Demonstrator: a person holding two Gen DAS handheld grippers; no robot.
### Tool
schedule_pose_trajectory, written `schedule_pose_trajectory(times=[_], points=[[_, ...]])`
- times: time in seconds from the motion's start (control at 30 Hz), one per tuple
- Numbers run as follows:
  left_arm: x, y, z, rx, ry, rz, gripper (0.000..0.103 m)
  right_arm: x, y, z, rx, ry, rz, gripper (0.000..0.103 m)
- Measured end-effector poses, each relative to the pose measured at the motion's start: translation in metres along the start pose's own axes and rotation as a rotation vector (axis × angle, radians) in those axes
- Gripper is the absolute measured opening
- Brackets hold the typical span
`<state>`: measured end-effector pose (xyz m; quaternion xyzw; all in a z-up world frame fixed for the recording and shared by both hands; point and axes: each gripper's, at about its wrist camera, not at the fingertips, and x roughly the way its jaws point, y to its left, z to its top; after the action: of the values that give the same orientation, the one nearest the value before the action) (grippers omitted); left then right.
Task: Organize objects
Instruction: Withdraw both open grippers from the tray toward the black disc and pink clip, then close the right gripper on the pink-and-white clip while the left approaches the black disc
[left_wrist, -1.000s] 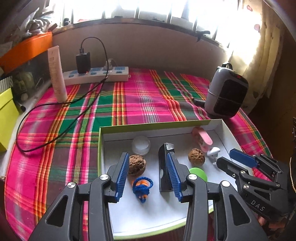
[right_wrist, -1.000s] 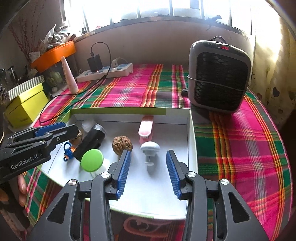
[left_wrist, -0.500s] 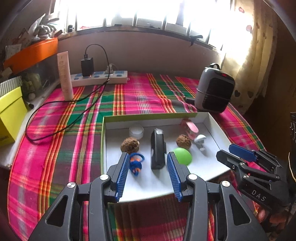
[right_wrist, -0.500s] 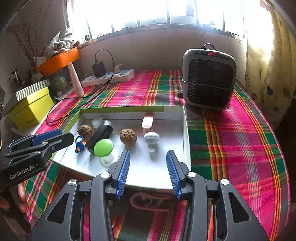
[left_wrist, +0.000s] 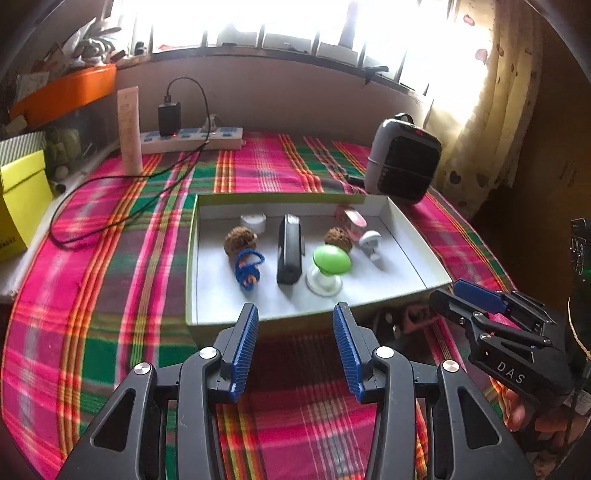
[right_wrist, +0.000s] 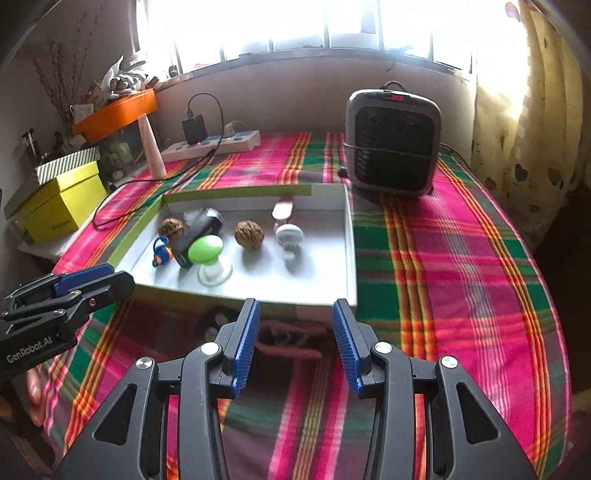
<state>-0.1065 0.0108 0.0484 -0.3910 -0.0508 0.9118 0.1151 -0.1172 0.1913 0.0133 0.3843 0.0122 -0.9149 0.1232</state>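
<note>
Both hand-held grippers empty, short of the tray

My left hand-held gripper (left_wrist: 295, 314) and right hand-held gripper (right_wrist: 295, 310) gape open before the tray (left_wrist: 192, 258); inside it, the black device (left_wrist: 289, 251) lies lengthwise away from me, nearer my left.

Both wrist views look forward and steeply down from just short of the near wall of the tray (left_wrist: 280, 321), facing the window wall. The left view stands off the tray's near-left part, the right view off its near-right corner (right_wrist: 347, 302). Both share the whole tray, the heater (right_wrist: 393, 142) behind it and the power strip (left_wrist: 192, 138).
</note>
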Motion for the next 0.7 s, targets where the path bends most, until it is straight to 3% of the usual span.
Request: schedule_pose_trajectory(times=[0.2,0.5,0.7], points=[[-0.002,-0.006,-0.011,0.004,0.024,-0.044,0.041,-0.005,-0.005,-0.011,0.022,0.011,-0.016,0.042],[0.003,-0.009,-0.021,-0.008,0.05,-0.069,0.041,0.0,-0.006,-0.019,-0.018,0.03,0.035,0.042],[0.011,-0.011,-0.025,-0.017,0.073,-0.079,0.041,0.012,-0.008,-0.016,-0.04,0.053,0.078,0.05]])
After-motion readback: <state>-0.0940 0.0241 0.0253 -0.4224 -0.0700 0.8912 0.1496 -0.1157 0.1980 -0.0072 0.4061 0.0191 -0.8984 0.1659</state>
